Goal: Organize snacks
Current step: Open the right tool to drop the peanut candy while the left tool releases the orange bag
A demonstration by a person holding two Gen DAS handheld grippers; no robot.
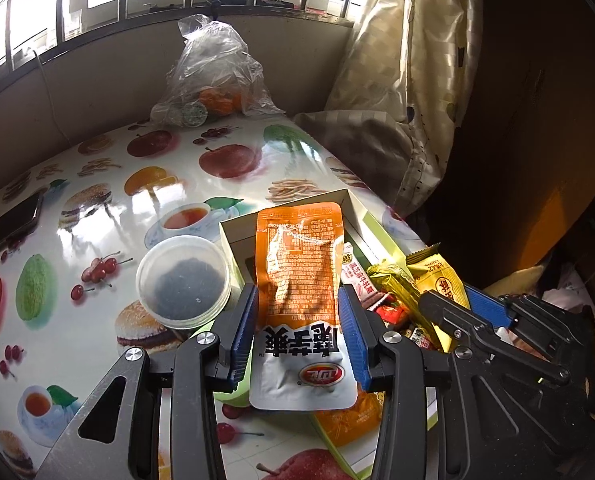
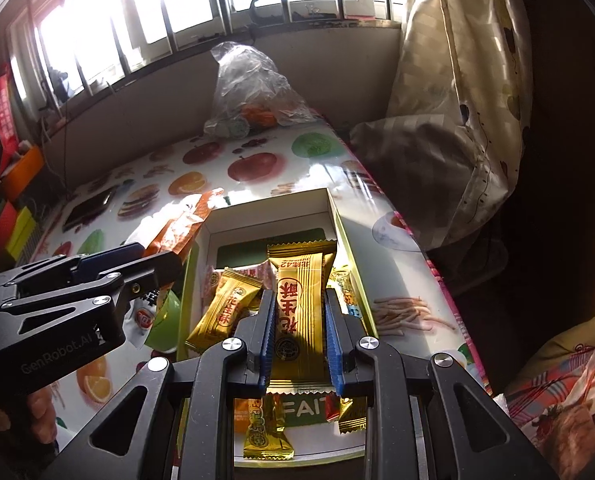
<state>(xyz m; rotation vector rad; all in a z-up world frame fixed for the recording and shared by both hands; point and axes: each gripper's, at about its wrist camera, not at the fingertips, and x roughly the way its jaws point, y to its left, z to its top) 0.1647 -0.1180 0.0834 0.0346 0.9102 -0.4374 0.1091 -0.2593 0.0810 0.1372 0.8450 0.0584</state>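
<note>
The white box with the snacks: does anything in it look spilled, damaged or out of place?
Nothing stands out. The packets lie loose in the white box, none torn. Each gripper holds one packet above it: orange packet, gold packet.

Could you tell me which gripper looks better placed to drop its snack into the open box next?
Probably the right. The right gripper, shut on the gold bar, hangs directly above the box. The left gripper holds the orange pouch nearer the box's left wall.

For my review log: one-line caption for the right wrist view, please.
Right claw shut on a gold snack bar above the open white box of snacks on the fruit-print table.
</note>
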